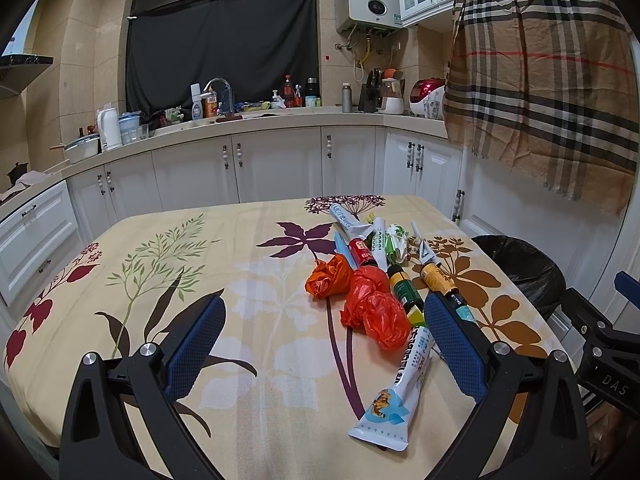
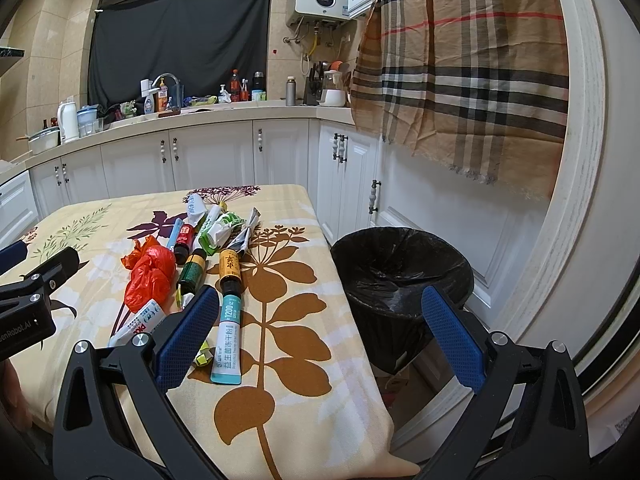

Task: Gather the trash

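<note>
Nothing is held yet; the step in hand is judged to be the first pick, before any trash is lifted. Both hand-held grippers hover above the near edge of the surface (image 1: 120,240), jaws spread wide, nothing between them.

Left hand-held gripper (image 1: 320,344): released, empty. Nearest to it a white toothpaste tube (image 1: 400,392) is seen lying flat, crimped end toward the near edge, just beside the right-side finger. Touching its far end, a crumpled orange plastic bag (image 1: 374,308) is bunched in two lumps.

Right hand-held gripper (image 2: 320,332): released, empty, positioned over the right edge of the surface. A teal-and-white sachet stick (image 2: 229,340) lies flat just beside its left-side finger, with a small yellow wrapper scrap (image 2: 203,356) next to it.

Farther in, three small bottles are laid on their sides: a green bottle (image 2: 192,270), a yellow bottle (image 2: 229,266), a red bottle (image 2: 185,240). Beyond them, toward the far edge, crumpled white-and-green wrappers (image 2: 218,230) are piled; the count cannot be told.

A bin with a black liner (image 2: 400,268) stands on the floor, off the right edge, near the pile, mouth open.

Next move, as judged: one gripper should be lowered onto the nearest flat item and closed across its width. The flat tube and sachet will likely need a low, tilted approach. Carrying to the bin follows.
</note>
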A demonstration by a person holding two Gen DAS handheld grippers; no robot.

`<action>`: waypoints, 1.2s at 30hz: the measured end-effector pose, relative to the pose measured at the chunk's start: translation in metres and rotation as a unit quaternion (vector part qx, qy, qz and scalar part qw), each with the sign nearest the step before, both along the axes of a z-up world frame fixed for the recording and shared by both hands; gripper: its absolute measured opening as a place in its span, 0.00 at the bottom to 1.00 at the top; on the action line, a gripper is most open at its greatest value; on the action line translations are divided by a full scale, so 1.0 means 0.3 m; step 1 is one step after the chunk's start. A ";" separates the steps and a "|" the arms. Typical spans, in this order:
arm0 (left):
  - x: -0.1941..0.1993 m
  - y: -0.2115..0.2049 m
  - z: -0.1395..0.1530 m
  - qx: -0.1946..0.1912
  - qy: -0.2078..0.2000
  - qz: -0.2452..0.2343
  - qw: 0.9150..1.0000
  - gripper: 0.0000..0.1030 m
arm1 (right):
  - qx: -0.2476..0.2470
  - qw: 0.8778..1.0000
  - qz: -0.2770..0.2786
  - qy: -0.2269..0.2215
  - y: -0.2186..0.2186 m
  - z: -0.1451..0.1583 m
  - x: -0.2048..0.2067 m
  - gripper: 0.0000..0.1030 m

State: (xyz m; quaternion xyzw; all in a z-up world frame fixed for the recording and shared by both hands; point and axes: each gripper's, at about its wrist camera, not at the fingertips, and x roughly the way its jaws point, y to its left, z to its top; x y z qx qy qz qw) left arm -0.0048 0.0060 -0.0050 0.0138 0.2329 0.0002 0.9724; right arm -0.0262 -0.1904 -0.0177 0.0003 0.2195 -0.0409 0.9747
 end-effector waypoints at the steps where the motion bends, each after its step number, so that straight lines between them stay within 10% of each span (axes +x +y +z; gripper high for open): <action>1: -0.002 0.002 -0.004 0.001 0.000 0.000 1.000 0.94 | 0.000 1.000 0.000 0.000 0.000 0.000 0.000 0.96; 36: 0.011 -0.012 -0.037 -0.010 0.016 -0.007 1.000 0.94 | -0.001 1.000 0.002 0.005 0.001 -0.002 0.008 0.96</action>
